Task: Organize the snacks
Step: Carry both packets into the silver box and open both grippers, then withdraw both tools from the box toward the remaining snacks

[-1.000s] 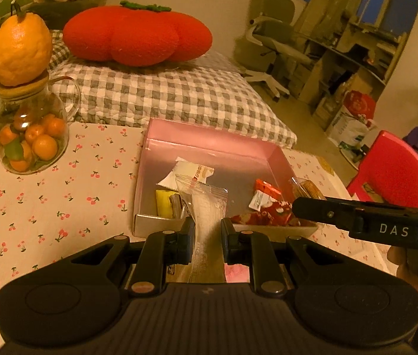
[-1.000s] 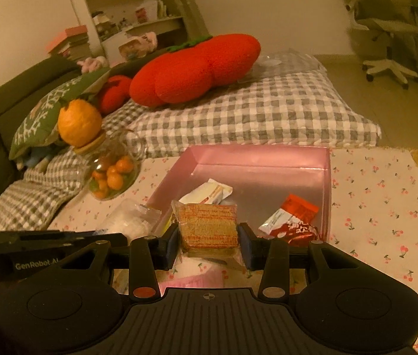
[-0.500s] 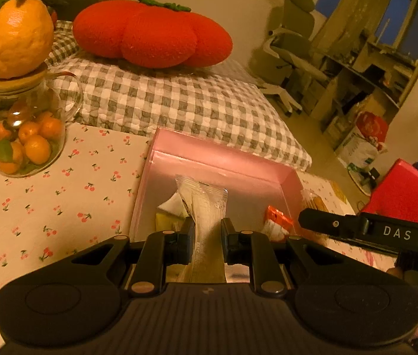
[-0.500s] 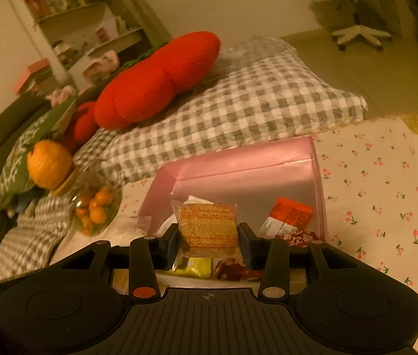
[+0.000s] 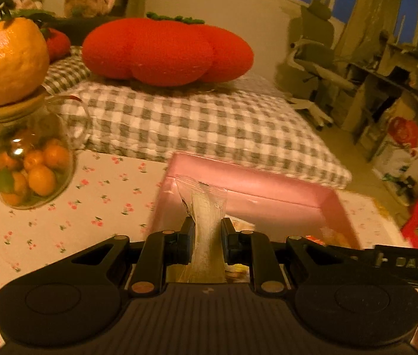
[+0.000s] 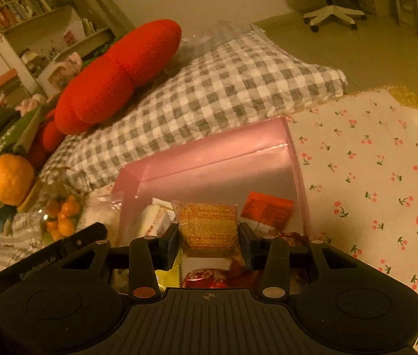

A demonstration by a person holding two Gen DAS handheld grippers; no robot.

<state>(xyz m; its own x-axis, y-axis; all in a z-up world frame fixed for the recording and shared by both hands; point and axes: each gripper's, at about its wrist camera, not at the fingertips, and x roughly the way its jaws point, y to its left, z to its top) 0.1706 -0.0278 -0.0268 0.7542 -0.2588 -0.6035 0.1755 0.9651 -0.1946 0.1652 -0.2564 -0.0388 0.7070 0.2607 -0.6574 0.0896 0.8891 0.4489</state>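
Left wrist: jaws closed on clear packet, apparently above pink box; right jaws clamping wafer pack.

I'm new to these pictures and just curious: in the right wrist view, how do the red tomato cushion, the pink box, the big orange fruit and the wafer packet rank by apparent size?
1. pink box and red tomato cushion: alike; distance makes ranking unsure
2. wafer packet, enlarged by nearness
3. big orange fruit
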